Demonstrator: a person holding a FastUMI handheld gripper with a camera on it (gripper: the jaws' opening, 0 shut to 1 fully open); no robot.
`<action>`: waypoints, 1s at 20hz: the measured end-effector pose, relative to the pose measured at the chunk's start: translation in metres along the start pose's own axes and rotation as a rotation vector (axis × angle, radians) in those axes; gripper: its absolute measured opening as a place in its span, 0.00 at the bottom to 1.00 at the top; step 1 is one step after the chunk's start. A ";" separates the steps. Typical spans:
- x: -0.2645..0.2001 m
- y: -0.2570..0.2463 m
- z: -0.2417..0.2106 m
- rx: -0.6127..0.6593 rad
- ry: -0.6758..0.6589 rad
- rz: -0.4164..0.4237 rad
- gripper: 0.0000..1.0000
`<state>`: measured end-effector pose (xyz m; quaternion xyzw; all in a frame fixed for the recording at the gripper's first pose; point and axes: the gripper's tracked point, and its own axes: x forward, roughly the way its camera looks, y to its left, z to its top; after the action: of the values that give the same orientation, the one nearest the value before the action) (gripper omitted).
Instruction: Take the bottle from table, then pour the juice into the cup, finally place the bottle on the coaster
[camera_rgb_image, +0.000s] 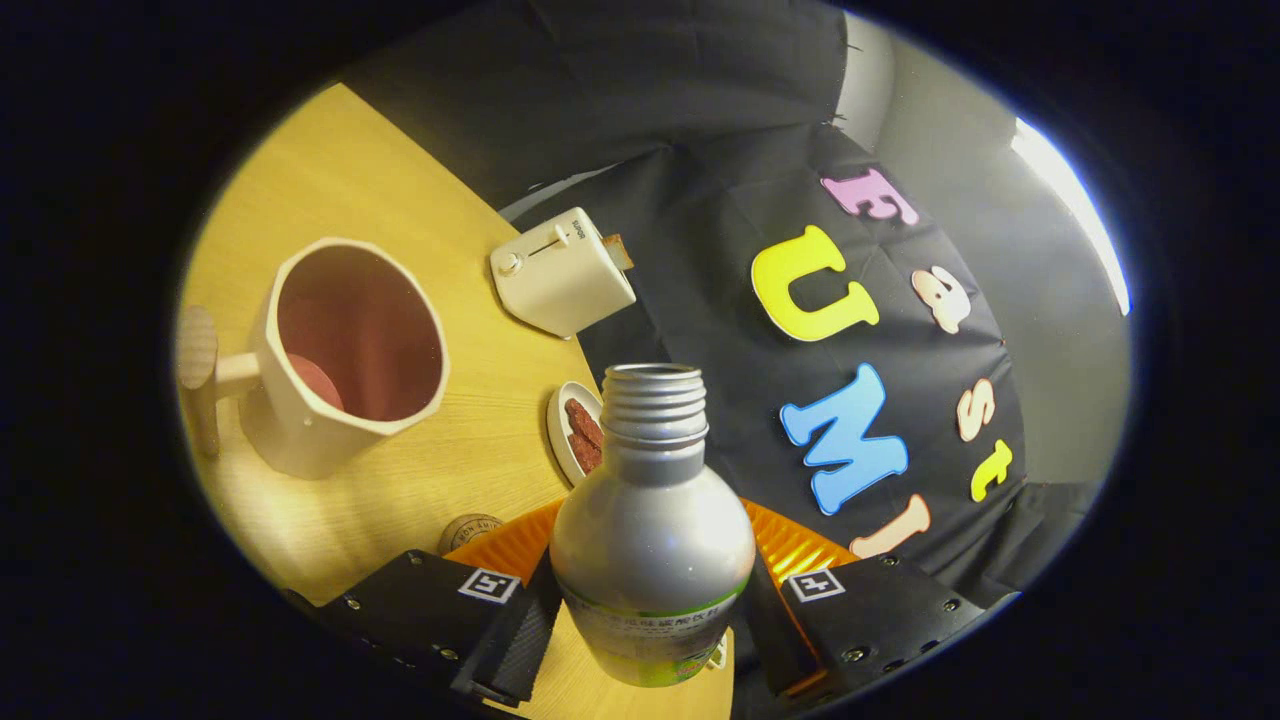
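Two fingers (650, 625) press on the lower body of the silver bottle (652, 540), one on each flank, so the gripper is clamped on it and carries it clear of the wooden surface (400, 200). The bottle stands along the fingers, its open threaded neck pointing toward 12 o'clock, cap off, which suits pouring: gripped low, the mouth stays free and well ahead of the fingers. The whole scene sits tilted, which suggests the gripper is rolled toward the cup, probably at the start of the pour, though no juice is visible leaving the mouth. The cup (345, 355), a pale faceted mug with a pinkish inside, stands at about 10 o'clock from the bottle's mouth, near but apart from it, its opening facing the camera and its handle turned away from the bottle. An orange ribbed piece (800, 545), likely the coaster, lies just behind the bottle, between the fingers. A small round wooden disc (470, 530) lies at 9 o'clock of the bottle's body. Beyond the mouth, at 11 o'clock, a white toaster (560, 270) stands, and a small plate (572, 425) with reddish-brown pieces lies just beside the neck at 9 o'clock.
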<state>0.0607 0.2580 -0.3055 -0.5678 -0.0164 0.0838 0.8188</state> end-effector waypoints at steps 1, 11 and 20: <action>-0.002 0.000 0.003 -0.039 -0.009 -0.012 0.82; -0.002 -0.011 0.015 -0.322 -0.063 -0.090 0.82; -0.001 -0.016 0.020 -0.450 -0.087 -0.119 0.82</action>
<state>0.0592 0.2709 -0.2838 -0.7300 -0.1034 0.0540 0.6734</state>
